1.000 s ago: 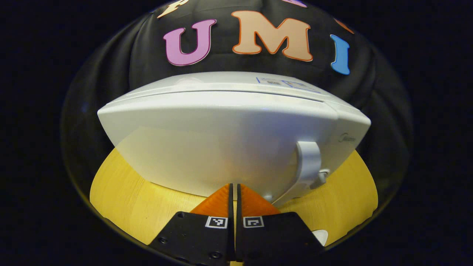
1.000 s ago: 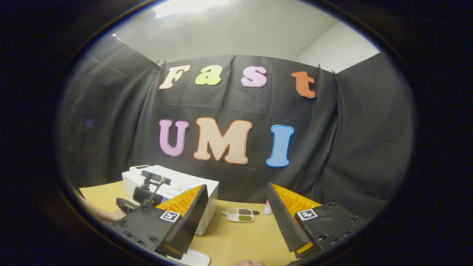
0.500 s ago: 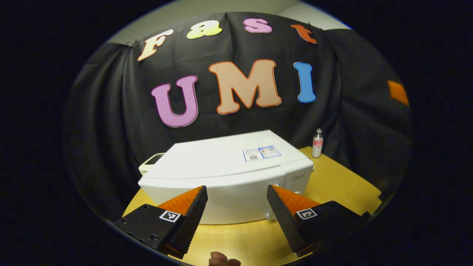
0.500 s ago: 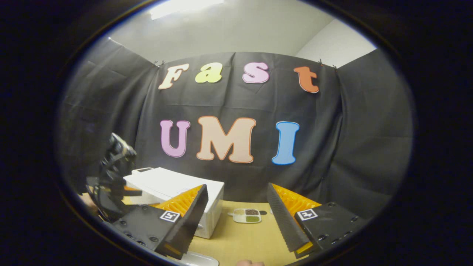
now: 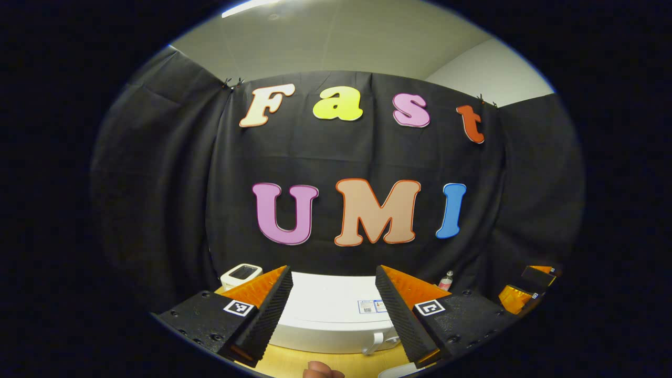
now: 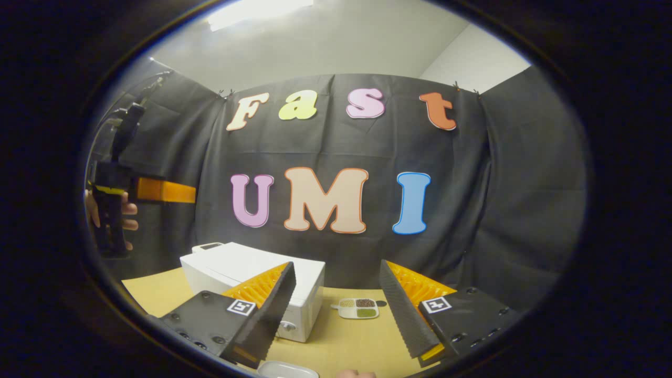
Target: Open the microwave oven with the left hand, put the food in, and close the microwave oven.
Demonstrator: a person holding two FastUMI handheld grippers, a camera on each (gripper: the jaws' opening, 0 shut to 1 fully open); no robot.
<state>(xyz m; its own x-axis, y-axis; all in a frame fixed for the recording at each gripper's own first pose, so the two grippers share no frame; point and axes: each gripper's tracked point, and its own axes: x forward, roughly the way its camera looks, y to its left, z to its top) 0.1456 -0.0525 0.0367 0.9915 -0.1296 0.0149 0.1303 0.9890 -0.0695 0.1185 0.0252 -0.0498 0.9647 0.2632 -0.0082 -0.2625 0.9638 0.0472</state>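
Low in both views, the white microwave sits shut on the yellow table.

At the bottom of the left gripper view, the left gripper has its fingers wide apart and holds nothing. The right gripper is spread wide too, with nothing in it. A small food tray rests on the table just right of the microwave. At the upper left of the right gripper view, a hand holds the left gripper up high.
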